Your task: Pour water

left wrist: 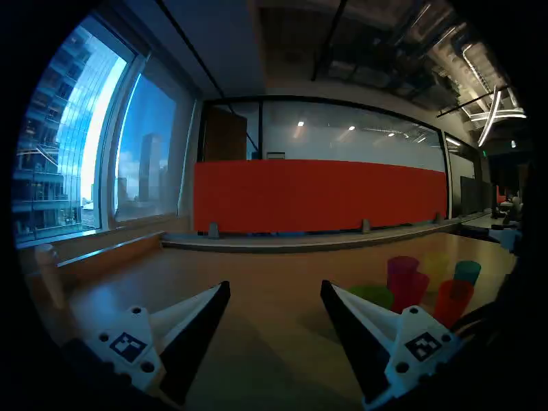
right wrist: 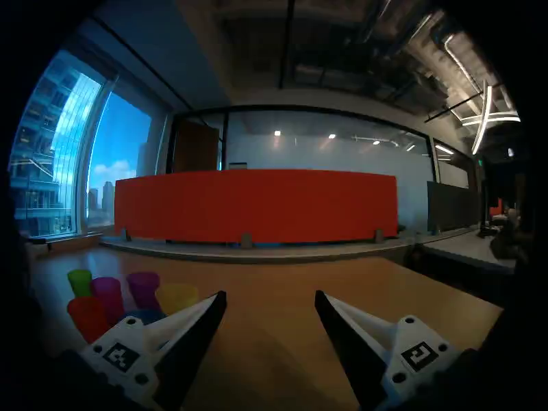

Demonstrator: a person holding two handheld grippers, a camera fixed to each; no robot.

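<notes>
Office room with tall windows [left wrist: 89,137] and a long red partition [left wrist: 322,195] behind a broad wooden desk [left wrist: 274,260]. The left gripper [left wrist: 274,286] and the right gripper [right wrist: 269,296] hover over the desk, each with jaws spread wide and holding nothing. A cluster of coloured cups [left wrist: 404,270] stands upright on the desk between the two grippers, untouched. The cups look like light, thin plastic, probably easy to tip, slide or squash. A gentle hold across one cup's side wall, below the rim, seems safest. Whether any cup holds water cannot be told.
</notes>
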